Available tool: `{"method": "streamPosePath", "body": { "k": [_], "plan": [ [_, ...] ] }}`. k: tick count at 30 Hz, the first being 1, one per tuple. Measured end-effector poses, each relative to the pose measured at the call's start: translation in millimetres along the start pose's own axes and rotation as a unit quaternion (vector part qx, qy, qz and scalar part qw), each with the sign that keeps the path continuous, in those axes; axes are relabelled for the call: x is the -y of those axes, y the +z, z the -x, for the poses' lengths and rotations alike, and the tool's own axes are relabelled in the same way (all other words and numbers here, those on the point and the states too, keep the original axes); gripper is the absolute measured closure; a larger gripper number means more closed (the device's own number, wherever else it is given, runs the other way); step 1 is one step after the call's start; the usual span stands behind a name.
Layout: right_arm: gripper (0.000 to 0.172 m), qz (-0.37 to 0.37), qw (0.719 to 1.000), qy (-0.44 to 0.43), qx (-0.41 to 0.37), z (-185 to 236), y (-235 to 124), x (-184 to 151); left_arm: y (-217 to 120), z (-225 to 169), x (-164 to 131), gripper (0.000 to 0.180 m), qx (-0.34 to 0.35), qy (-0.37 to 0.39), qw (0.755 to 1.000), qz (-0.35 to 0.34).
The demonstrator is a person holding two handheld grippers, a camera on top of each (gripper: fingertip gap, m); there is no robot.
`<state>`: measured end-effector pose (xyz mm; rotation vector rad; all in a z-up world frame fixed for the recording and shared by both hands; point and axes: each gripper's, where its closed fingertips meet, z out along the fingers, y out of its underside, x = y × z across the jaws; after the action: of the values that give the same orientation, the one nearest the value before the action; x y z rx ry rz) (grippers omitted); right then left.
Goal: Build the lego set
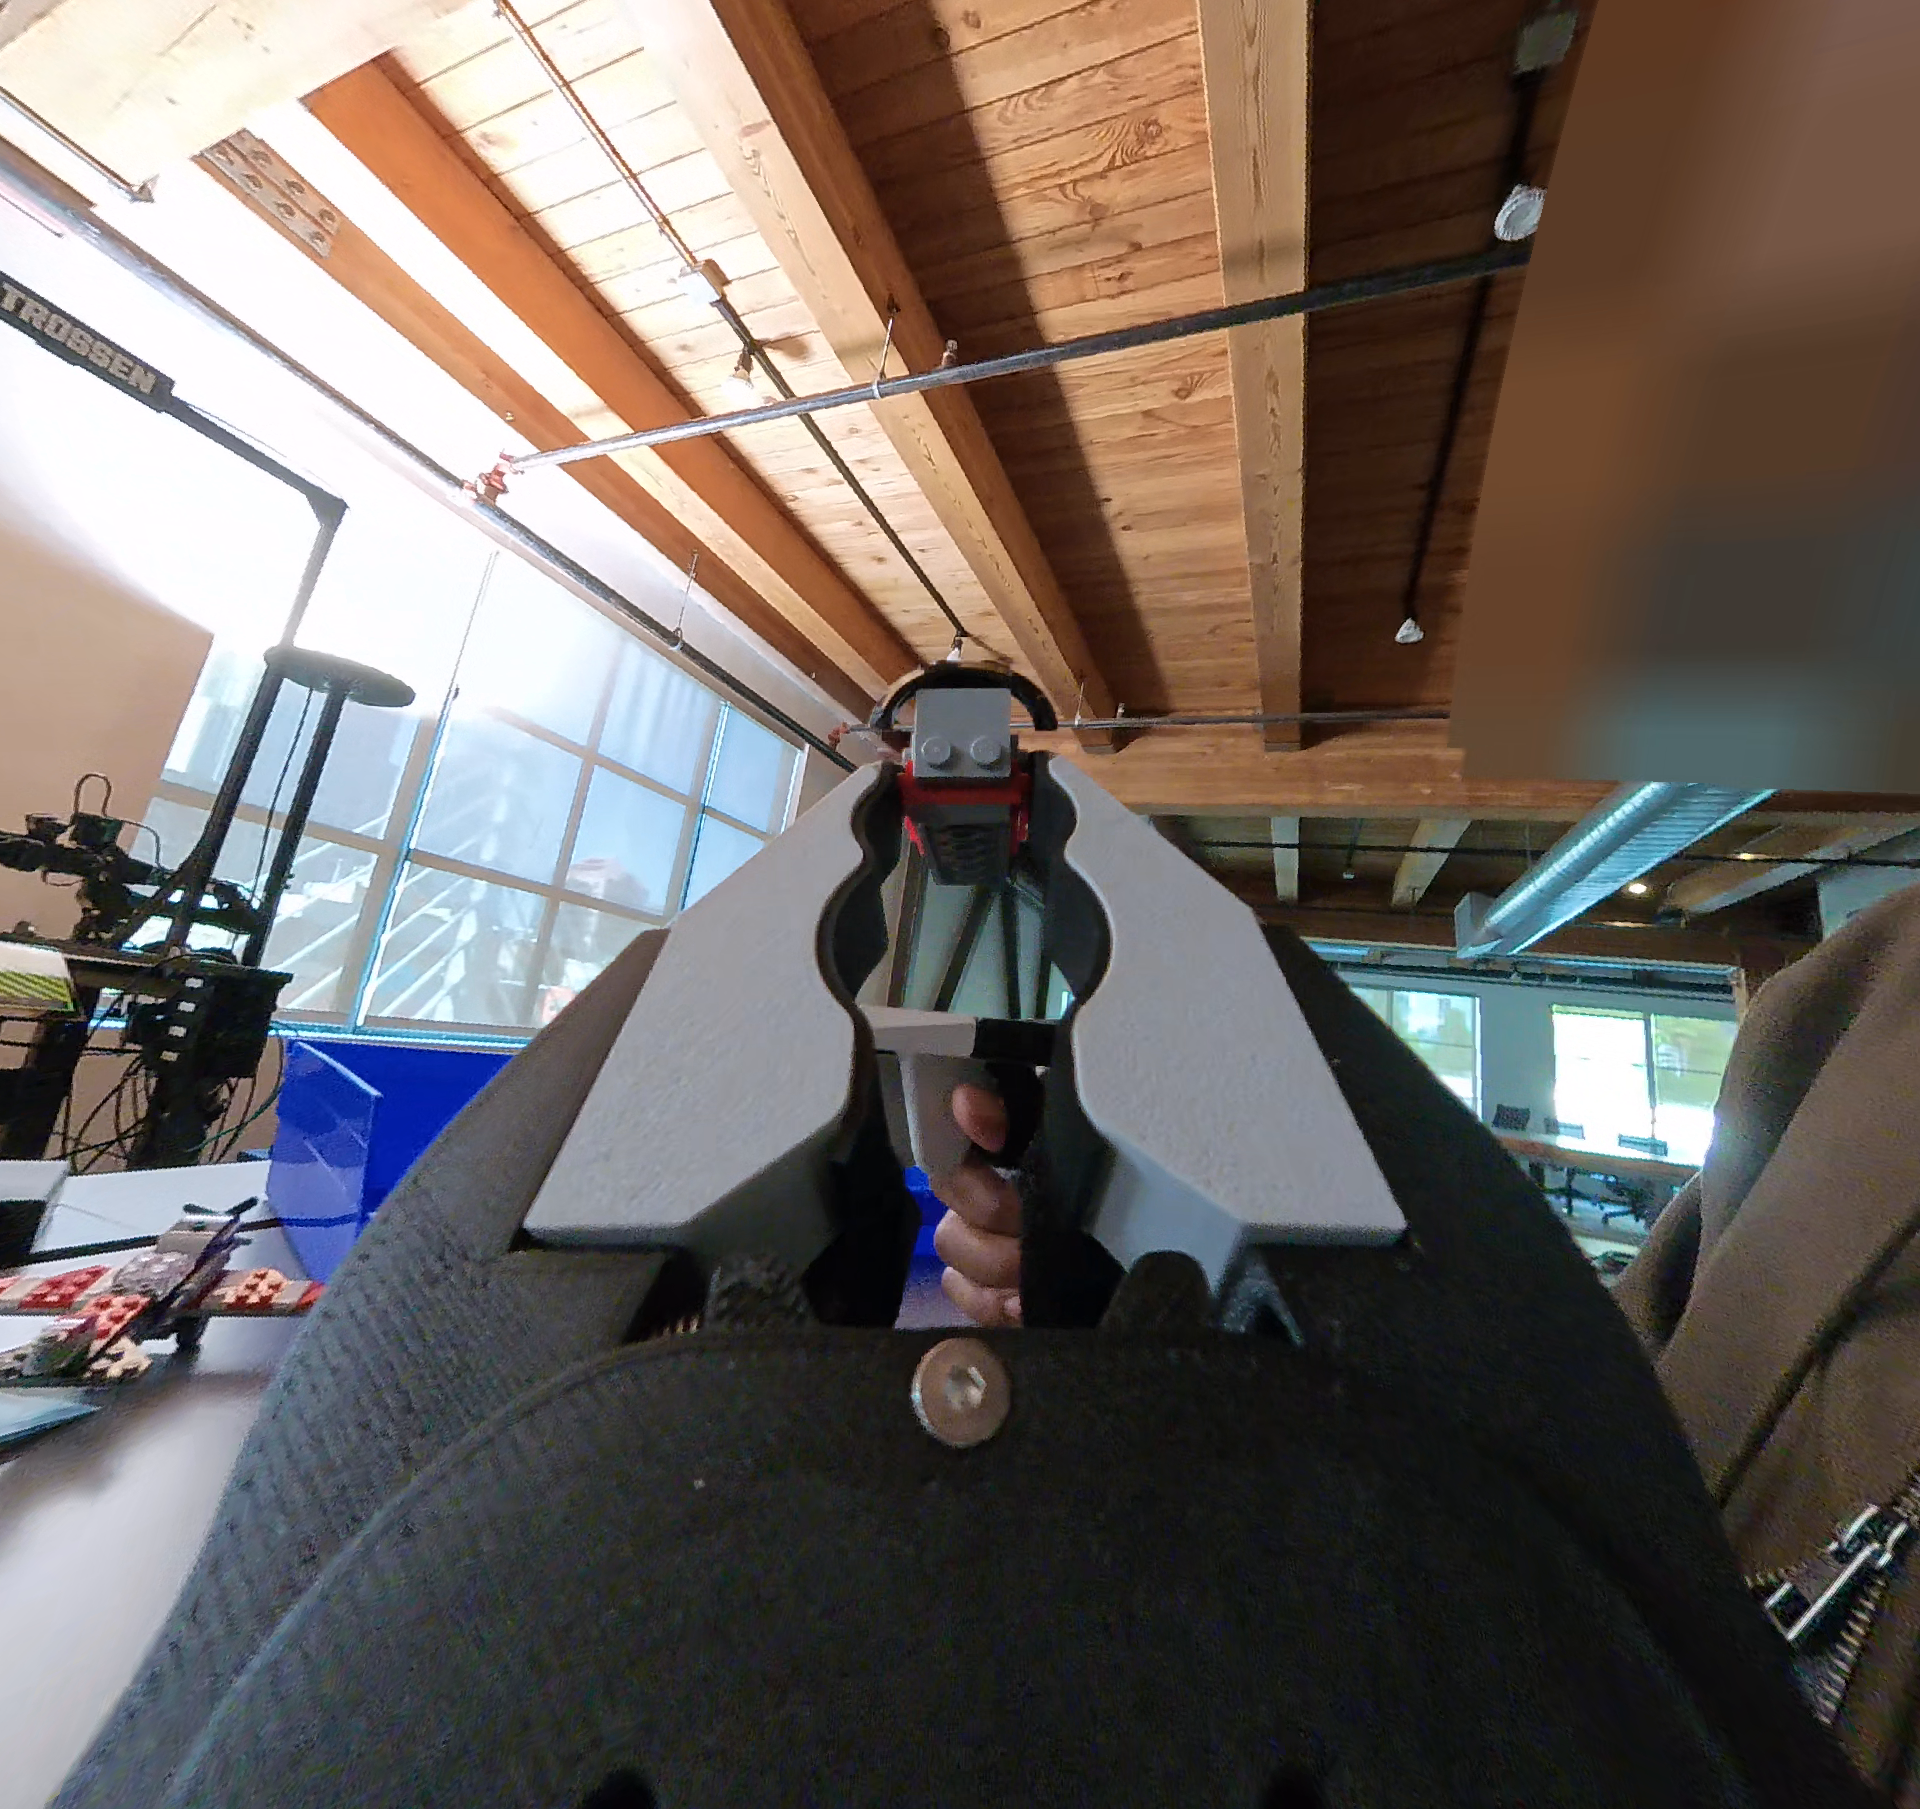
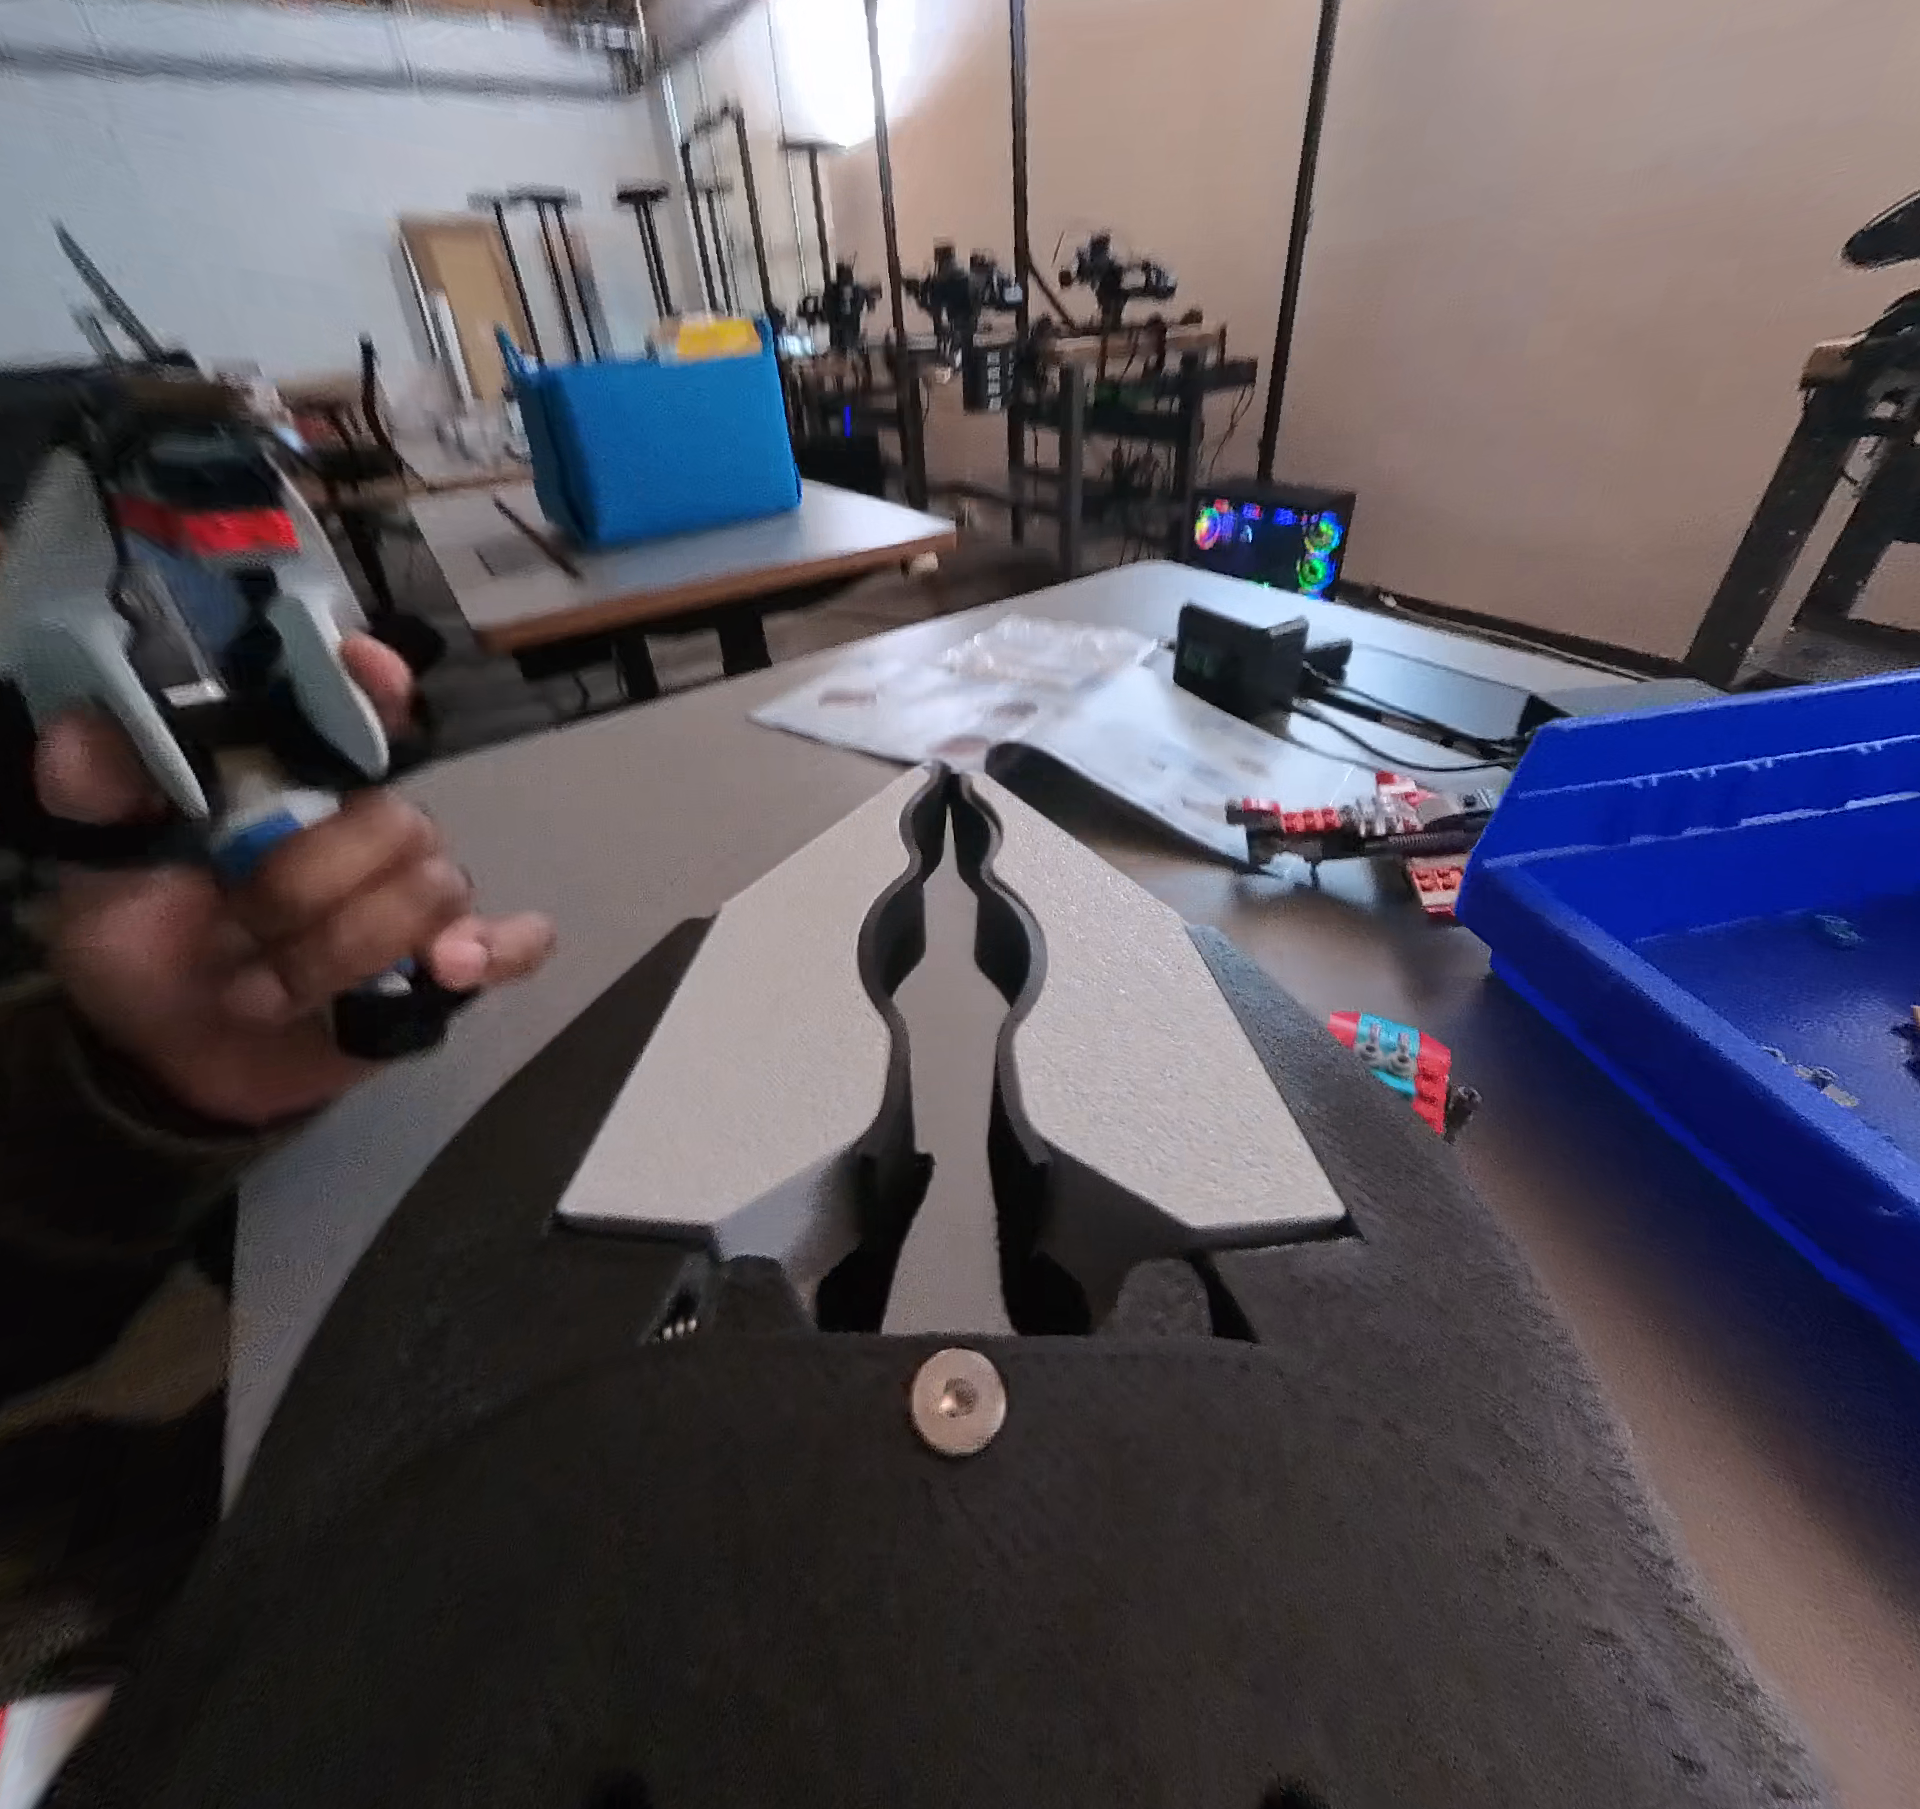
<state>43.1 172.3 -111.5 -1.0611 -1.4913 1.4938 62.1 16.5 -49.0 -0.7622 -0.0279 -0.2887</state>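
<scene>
My left gripper points up toward the ceiling and is shut on a small lego sub-assembly: a grey brick with two studs, red parts, a dark ridged piece and a black arch on top. It also shows blurred at the far left of the right wrist view, held in a person's hand. My right gripper hovers over the grey table, shut, with nothing showing between its tips. A larger red, white and black lego build lies on the table ahead to the right; it also shows in the left wrist view.
A blue parts bin stands at the right, holding small pieces. A small red and teal lego piece lies beside it. An open instruction booklet and a black box with cables lie farther back. A brown sleeve is at the right. Spacing between my two grippers at the tips: around 15 centimeters.
</scene>
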Motion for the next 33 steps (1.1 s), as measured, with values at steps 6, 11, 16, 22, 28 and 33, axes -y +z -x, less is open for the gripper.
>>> {"method": "streamPosePath", "body": {
  "k": [6, 11, 16, 22, 28, 33],
  "plan": [
    [0.165, 0.149, 0.984, -0.065, 0.075, 8.3, 8.6, -52.3, -3.4, 1.5, -3.4, 0.156, 0.003, 0.012, 1.0, 0.025],
    [0.155, 0.23, 0.965, -0.073, 0.098, -0.3, 7.2, -74.5, -7.6, 7.2, -1.6, 0.156, 0.02, 0.011, 0.999, 0.025],
    [0.146, 0.272, 0.948, -0.101, 0.129, 10.8, 10.0, -102.7, -9.2, 9.2, -6.9, 0.156, 0.035, 0.008, 0.999, 0.028],
    [0.143, 0.332, 0.906, -0.182, 0.188, 18.0, 18.9, -137.4, -8.8, 3.9, -9.3, 0.156, 0.031, 0.018, 0.999, 0.03],
    [0.142, 0.35, 0.873, -0.233, 0.248, 22.1, 24.4, -153.1, -5.9, -4.3, -14.2, 0.156, 0.015, 0.021, 0.999, 0.035],
    [0.142, 0.347, 0.871, -0.235, 0.257, 25.7, 30.4, -153.1, -5.3, -7.3, -13.3, 0.156, 0.002, 0.007, 1.0, 0.028]
  ]
}}
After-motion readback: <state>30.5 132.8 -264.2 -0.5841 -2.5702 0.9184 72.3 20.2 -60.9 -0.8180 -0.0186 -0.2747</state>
